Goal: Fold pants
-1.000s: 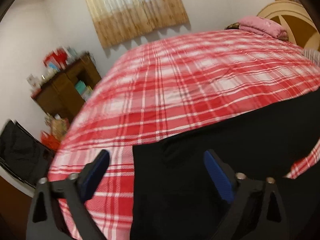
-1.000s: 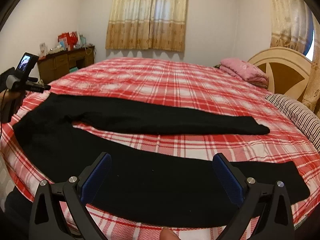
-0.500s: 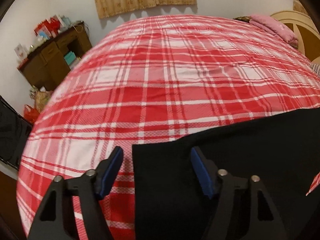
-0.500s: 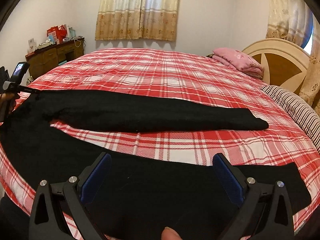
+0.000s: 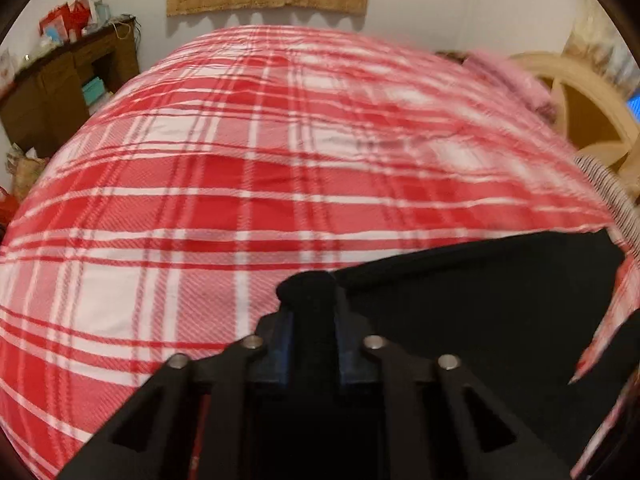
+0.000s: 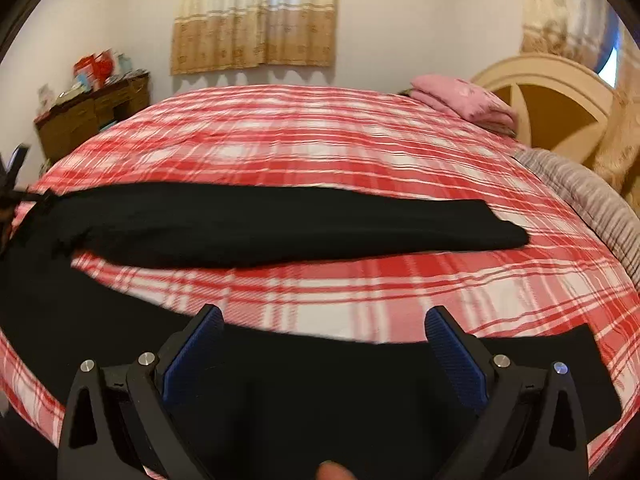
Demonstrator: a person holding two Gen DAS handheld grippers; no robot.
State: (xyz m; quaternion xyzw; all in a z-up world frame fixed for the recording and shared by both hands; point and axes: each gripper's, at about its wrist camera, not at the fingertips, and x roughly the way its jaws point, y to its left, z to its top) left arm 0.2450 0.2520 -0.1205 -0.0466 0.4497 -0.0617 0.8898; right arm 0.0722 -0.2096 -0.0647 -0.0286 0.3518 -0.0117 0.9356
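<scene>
Two legs of the black knit pants (image 6: 280,224) were seen spread apart across the red-and-white plaid bedspread (image 6: 320,152), so no fold was judged done yet. A bunched corner at the waist end was pinched tight between the blue pads of the left gripper (image 5: 312,320). The right gripper (image 6: 324,348) was held wide, nothing between its fingers, over the nearer leg. Every fold, leg onto leg first, was left to be made.

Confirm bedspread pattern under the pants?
Red and white plaid bedspread; clearest in the right wrist view, beneath the black pants.
</scene>
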